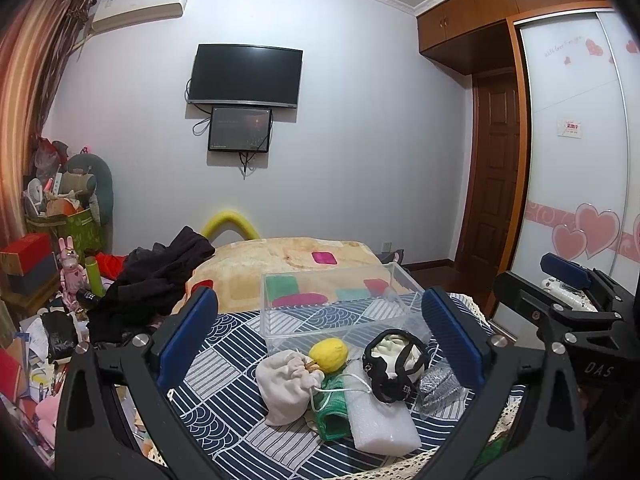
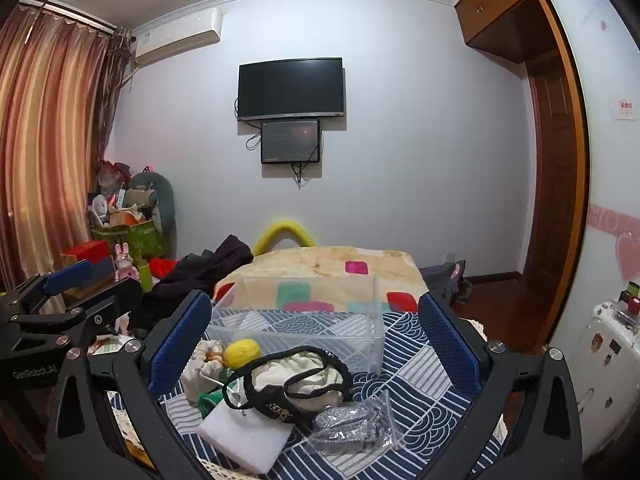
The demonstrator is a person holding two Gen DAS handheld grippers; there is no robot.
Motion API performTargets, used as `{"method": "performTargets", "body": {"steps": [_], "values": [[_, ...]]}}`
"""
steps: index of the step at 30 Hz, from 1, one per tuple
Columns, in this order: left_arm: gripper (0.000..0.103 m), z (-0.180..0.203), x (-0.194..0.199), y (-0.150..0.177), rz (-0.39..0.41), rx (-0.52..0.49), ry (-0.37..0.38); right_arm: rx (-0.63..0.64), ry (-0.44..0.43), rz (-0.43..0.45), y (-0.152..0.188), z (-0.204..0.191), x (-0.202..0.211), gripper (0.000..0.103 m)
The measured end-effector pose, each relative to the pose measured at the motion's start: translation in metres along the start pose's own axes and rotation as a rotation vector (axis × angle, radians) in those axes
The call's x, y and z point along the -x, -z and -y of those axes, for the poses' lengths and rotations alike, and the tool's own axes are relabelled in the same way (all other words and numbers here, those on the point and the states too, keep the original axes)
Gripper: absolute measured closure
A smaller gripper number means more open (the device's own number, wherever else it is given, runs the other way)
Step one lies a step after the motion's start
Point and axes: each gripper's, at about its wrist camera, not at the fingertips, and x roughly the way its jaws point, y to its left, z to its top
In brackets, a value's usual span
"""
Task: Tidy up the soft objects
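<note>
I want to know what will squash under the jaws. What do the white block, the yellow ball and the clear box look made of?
White block: likely packing foam, matte with a fine cell texture.
Yellow ball: soft-looking, perhaps wound yarn or fibre, with a dull, slightly fuzzy surface; I can't tell for certain.
Clear box: rigid transparent plastic, glossy, with the bedding visible through its walls.

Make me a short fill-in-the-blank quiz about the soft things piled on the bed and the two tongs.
1. The clear plastic bin behind the pile holds ____.
2. The round soft ball in the pile is ____ in colour.
3. The left tongs and the right tongs are both ____.
4. The white foam block lies partly over a ____ mesh piece.

Missing words: nothing; yellow; open; green
</note>
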Motion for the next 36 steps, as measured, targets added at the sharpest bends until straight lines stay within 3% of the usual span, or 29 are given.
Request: {"method": "performTargets", "body": {"steps": [36], "values": [[0.0, -0.0009, -0.001, -0.001, -0.012, 0.02, 0.011, -0.005, -0.009, 0.004, -0.0031, -0.004, 0.0039, 0.0]]}}
